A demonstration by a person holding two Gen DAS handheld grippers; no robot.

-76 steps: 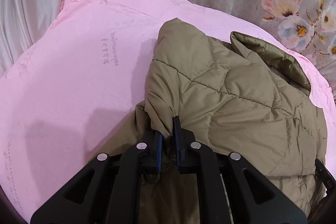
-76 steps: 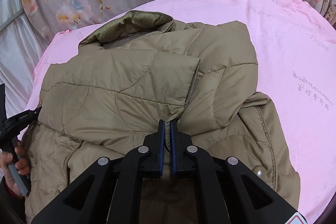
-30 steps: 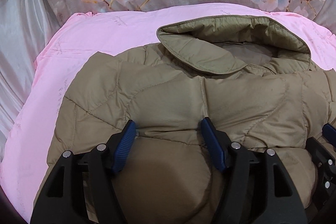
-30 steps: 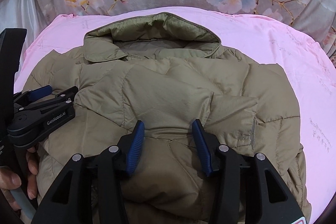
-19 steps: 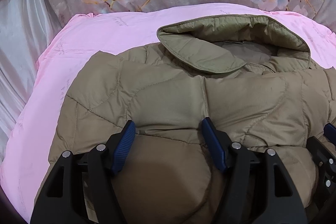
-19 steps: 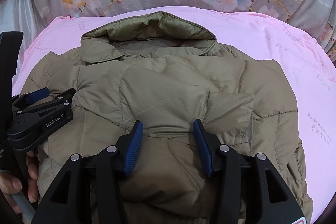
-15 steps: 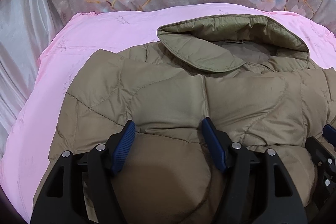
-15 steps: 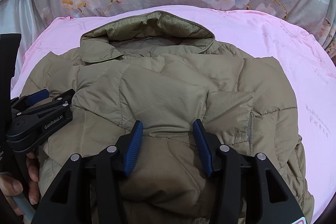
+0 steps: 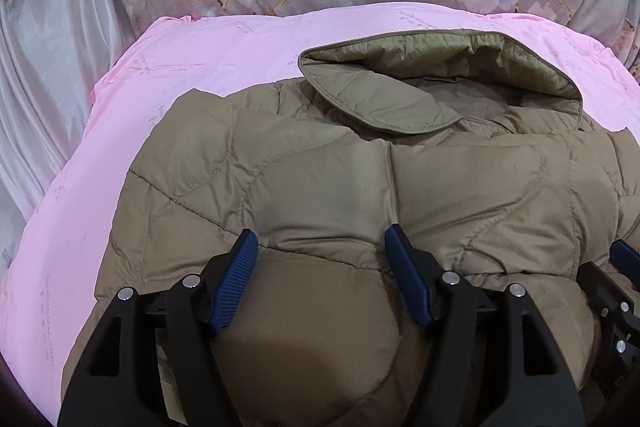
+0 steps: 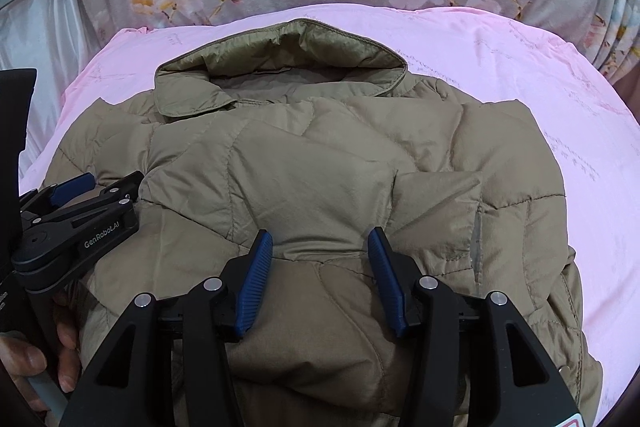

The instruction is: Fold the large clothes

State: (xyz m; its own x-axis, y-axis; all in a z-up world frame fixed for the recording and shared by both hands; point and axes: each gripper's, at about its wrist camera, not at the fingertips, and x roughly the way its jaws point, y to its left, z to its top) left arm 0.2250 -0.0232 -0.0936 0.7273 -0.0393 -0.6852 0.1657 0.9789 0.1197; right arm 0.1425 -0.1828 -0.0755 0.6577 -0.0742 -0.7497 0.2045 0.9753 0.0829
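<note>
Jacket (image 10: 320,187) folded into a bundle on pink sheet (image 10: 560,87), collar at 12 o'clock | left claw (image 9: 320,275), right claw (image 10: 320,267) spread, holding nothing | tidying left

left gripper (image 9: 322,247): fingers spread wide, angled downward, nothing clamped between the blue pads
right gripper (image 10: 320,245): fingers parted, a little narrower, angled downward, nothing clamped
left hand (image 10: 34,359): wrapped around its gripper's handle, fingertips showing
</note>
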